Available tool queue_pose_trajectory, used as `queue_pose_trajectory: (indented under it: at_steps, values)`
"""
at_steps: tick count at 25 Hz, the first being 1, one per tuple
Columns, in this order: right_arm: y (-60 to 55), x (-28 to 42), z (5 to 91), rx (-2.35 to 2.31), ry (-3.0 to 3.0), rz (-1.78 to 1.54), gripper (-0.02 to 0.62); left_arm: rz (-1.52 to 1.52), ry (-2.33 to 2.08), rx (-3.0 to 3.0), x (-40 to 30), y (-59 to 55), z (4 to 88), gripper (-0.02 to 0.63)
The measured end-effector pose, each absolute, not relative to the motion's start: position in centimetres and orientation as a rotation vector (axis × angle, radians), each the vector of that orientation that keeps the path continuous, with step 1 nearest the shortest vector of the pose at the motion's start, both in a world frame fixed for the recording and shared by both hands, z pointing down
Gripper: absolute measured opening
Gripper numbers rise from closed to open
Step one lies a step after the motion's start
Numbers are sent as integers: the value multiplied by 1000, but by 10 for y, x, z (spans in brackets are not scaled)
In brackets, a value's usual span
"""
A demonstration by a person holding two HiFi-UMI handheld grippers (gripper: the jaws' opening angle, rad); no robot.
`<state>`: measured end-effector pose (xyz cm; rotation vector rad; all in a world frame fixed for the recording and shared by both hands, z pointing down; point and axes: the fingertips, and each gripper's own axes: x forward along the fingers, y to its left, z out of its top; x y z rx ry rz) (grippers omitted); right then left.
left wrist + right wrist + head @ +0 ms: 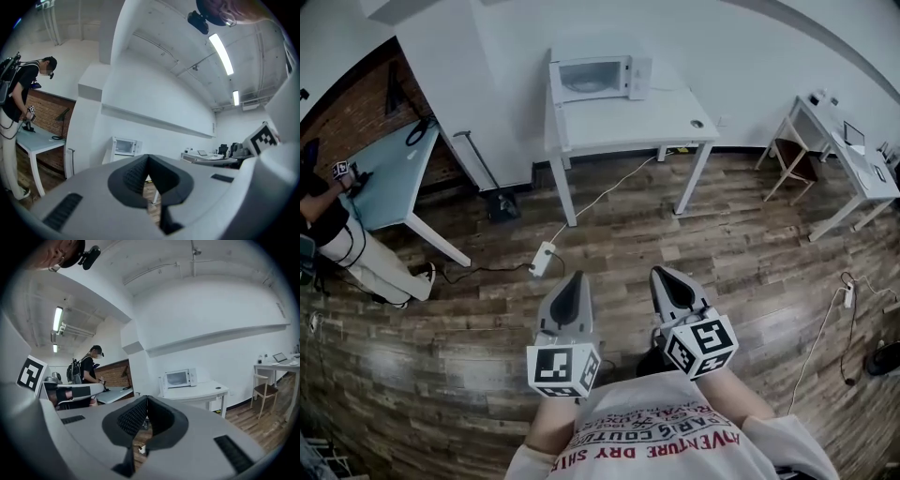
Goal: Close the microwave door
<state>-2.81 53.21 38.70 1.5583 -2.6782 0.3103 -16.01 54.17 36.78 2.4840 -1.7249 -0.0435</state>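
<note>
Microwave (598,78) is set far, on a white table (675,120), with its door (162,386) swung open at its left. Left gripper (570,284) and right gripper (667,277) are held near, well apart from it, fingers closed together on nothing. A person (328,225) is seen far left.

- One microwave (598,78).
- Three benches: a middle white bench (628,127), a pale blue bench (389,173) and a right-hand white bench (853,167).
- Two tongs: the left tongs (570,281) and the right tongs (666,277).
- Two marker cubes: the left cube (563,368) and the right cube (701,347).
- One chair (789,164).
- Two power strips on the floor: a middle strip (543,258) and a right-hand strip (848,296).
- One other person (333,234).
- Two ceiling lights in the left gripper view: a nearer light (220,52) and a farther light (236,97).
</note>
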Motion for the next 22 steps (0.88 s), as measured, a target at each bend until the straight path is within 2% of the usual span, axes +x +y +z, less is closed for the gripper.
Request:
queue_pose_trajectory:
  at_steps: [13,22]
  values:
    - [354,71,362,1307,-2790,254,12,-66,-1910,2331,-57,382,359,-6]
    - [266,131,363,1362,-2800,316,12,17,-1844,2335,8,305,373,-6]
